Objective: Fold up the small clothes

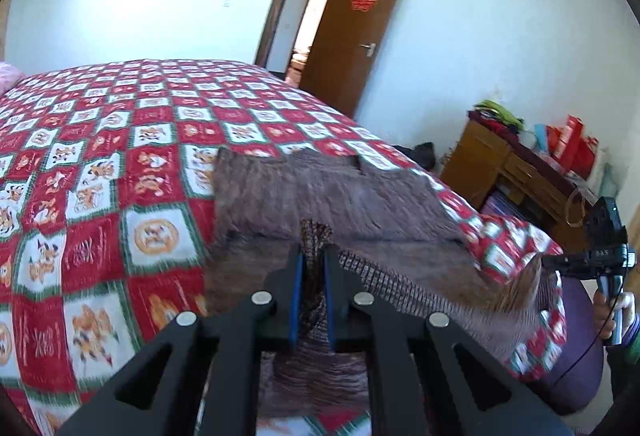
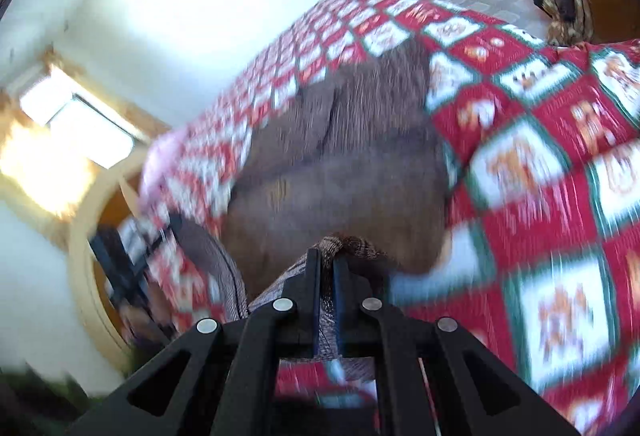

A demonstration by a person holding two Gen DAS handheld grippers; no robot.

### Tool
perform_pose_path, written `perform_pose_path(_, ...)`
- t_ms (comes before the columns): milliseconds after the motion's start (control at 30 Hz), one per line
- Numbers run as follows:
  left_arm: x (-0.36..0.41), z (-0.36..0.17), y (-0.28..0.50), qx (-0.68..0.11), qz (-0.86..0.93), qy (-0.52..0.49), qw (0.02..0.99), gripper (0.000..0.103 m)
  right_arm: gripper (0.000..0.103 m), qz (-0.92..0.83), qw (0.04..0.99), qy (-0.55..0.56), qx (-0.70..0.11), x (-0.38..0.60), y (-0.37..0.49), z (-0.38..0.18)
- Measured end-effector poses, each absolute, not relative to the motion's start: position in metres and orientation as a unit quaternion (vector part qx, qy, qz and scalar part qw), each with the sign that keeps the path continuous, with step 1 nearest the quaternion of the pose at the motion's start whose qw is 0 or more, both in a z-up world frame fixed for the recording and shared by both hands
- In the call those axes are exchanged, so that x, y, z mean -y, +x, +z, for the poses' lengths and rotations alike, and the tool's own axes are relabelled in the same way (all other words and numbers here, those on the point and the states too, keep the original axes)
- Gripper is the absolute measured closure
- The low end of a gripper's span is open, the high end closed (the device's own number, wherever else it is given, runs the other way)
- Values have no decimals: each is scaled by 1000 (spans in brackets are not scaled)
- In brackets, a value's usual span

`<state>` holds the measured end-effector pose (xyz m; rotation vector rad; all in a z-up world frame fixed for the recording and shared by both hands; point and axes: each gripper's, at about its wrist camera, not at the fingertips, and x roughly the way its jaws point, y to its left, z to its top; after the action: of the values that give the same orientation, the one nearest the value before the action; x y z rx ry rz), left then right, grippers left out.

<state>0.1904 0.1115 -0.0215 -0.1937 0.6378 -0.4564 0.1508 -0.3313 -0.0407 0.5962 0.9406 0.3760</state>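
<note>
A small brown knitted garment (image 1: 328, 192) lies on the bed near its right edge. My left gripper (image 1: 314, 254) is shut on a bunched edge of the garment and holds it up off the bed. My right gripper (image 2: 327, 261) is shut on another edge of the same garment (image 2: 344, 156), which stretches away from it over the bed; this view is blurred. In the left wrist view the right gripper (image 1: 548, 262) shows at the far right, held by a hand, with the garment's lifted edge reaching to it.
The bed has a red, white and green checked bedspread (image 1: 100, 172). A wooden desk (image 1: 516, 172) with red boxes and clothes stands right of the bed. An open brown door (image 1: 352, 36) is behind. A purple seat (image 1: 576, 368) is at the lower right.
</note>
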Motion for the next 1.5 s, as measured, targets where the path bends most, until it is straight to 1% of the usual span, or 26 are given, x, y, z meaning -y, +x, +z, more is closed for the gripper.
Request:
perform_pose_path(133, -114, -39, 227, -334, -186, -106, 918, 93, 93, 137, 833, 325, -426, 357, 206, -69)
perform_pose_path(200, -116, -54, 244, -354, -170, -116, 912, 93, 84, 93, 820, 363, -433, 375, 223, -87)
perform_pose_path(267, -117, -64, 252, -368, -160, -122, 908, 93, 72, 84, 808, 406, -417, 389, 226, -95)
perform_pose_path(333, -118, -74, 256, -377, -155, -125, 904, 93, 67, 82, 820, 396, -405, 389, 221, -91)
perform_pose_path(433, -117, -81, 257, -382, -157, -133, 901, 93, 67, 98, 843, 300, -435, 362, 216, -78)
perform_pose_path(500, -117, -84, 259, -384, -153, -134, 901, 93, 67, 131, 842, 253, -458, 339, 214, -75)
perform_pose_path(600, -118, -88, 261, -385, -153, -144, 899, 93, 67, 180, 816, 252, -488, 308, 218, -86)
perform_pose_path(700, -116, -85, 261, -383, -157, -149, 898, 93, 67, 140, 804, 196, -543, 282, 232, -106)
perform_pose_path(767, -113, -81, 261, -380, -160, -138, 901, 93, 67, 121, 803, 177, -555, 275, 240, -113)
perform_pose_path(800, -112, -79, 261, -378, -161, -132, 902, 93, 68, 139, 801, 190, -551, 273, 244, -112)
perform_pose_path(900, -113, -77, 267, -376, -156, -128, 904, 93, 69, 206, 769, 285, -534, 278, 262, -106)
perform_pose_path(933, -115, -78, 269, -377, -153, -132, 904, 93, 69, 219, 769, 318, -510, 284, 266, -101)
perform_pose_path(967, -117, -80, 272, -379, -151, -142, 902, 93, 69, 229, 774, 372, -458, 300, 272, -94)
perform_pose_path(1000, -120, -82, 275, -381, -149, -154, 899, 93, 69, 218, 780, 407, -422, 315, 274, -92)
perform_pose_path(1033, -122, -84, 276, -383, -148, -160, 898, 93, 58, 192, 784, 441, -393, 332, 276, -92)
perform_pose_path(1067, -123, -86, 276, -384, -146, -165, 897, 93, 31, 163, 783, 463, -381, 342, 274, -92)
perform_pose_path(1100, -123, -87, 276, -385, -146, -164, 897, 93, 22, 139, 782, 477, -376, 352, 271, -94)
perform_pose_path(1133, -123, -88, 275, -385, -148, -161, 897, 93, 21, 131, 786, 475, -374, 355, 267, -93)
perform_pose_path(1200, -122, -92, 274, -386, -150, -156, 897, 93, 21, 125, 808, 433, -379, 352, 259, -90)
perform_pose_path(1267, -122, -95, 276, -390, -149, -157, 895, 93, 22, 121, 839, 359, -391, 338, 248, -82)
perform_pose_path(1333, -122, -98, 277, -392, -148, -159, 894, 93, 22, 122, 871, 242, -409, 318, 239, -73)
perform_pose_path(1367, -122, -98, 277, -393, -149, -160, 893, 93, 22, 116, 889, 151, -417, 300, 235, -68)
perform_pose_path(1400, -122, -99, 277, -393, -149, -160, 893, 93, 23, 113, 896, 95, -419, 291, 234, -66)
perform_pose_path(1467, -122, -100, 278, -395, -147, -158, 893, 93, 29, 112, 900, 6, -421, 288, 231, -67)
perform_pose_path(1500, -121, -101, 278, -396, -147, -157, 893, 93, 30, 116, 897, -39, -426, 285, 231, -69)
